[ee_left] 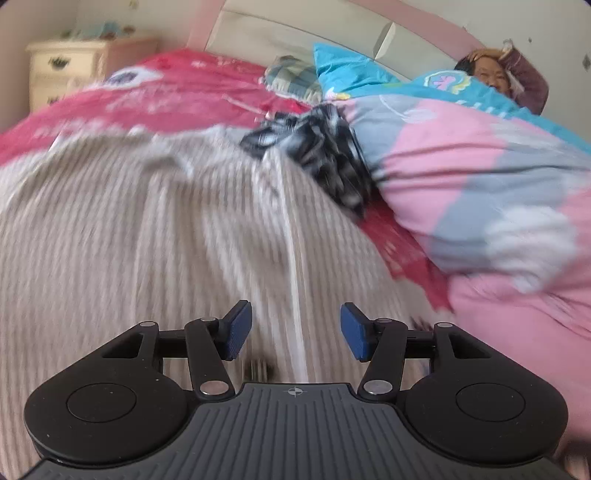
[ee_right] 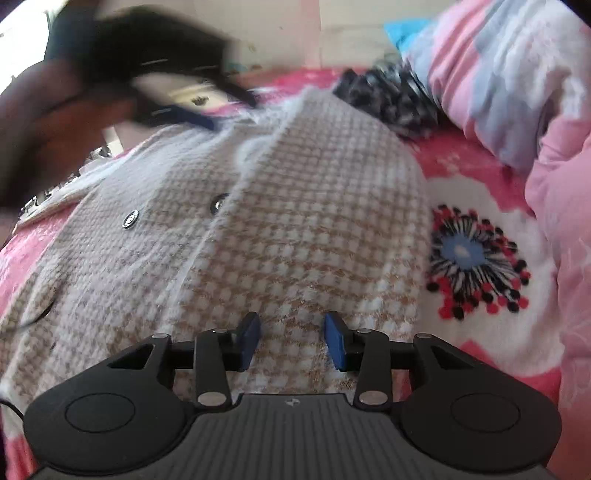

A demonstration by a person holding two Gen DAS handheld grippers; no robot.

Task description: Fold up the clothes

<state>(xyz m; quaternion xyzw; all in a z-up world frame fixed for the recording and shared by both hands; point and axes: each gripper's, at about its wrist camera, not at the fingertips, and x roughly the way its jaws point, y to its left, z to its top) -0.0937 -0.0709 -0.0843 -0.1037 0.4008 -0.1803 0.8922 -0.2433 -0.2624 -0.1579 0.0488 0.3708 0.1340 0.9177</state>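
Bed: a pink-red floral sheet [ee_right: 480,206] covers it, soft and printed with a large black, red and blue flower; a pale padded headboard [ee_left: 295,33] rises at the far end.
Quilt: a puffy duvet [ee_left: 498,192] in pink, grey and white patches with a turquoise edge, heaped along the right side of the bed.
Jacket: a beige and white houndstooth jacket [ee_right: 295,229], fuzzy woven cloth with white trim down the front edge, lies spread flat on the sheet; in the left wrist view its weave blurs into streaks.
Dark garment: a crumpled black and white patterned cloth [ee_left: 317,147] sits at the jacket's far end, against the quilt.
Pillow: a checked cushion [ee_left: 291,74] near the headboard.
Nightstand: cream drawers [ee_left: 62,70] with dark handles, beside the bed.
Person: partly seen behind the quilt, an arm raised to the head.
Left tool: [ee_left: 296,330] blue ribbed pads set wide apart, gripping nothing, just above the jacket.
Right tool: [ee_right: 291,341] pads parted, empty, over the jacket's near hem.
Buttons: two round shiny buttons [ee_right: 131,218] on the jacket front.
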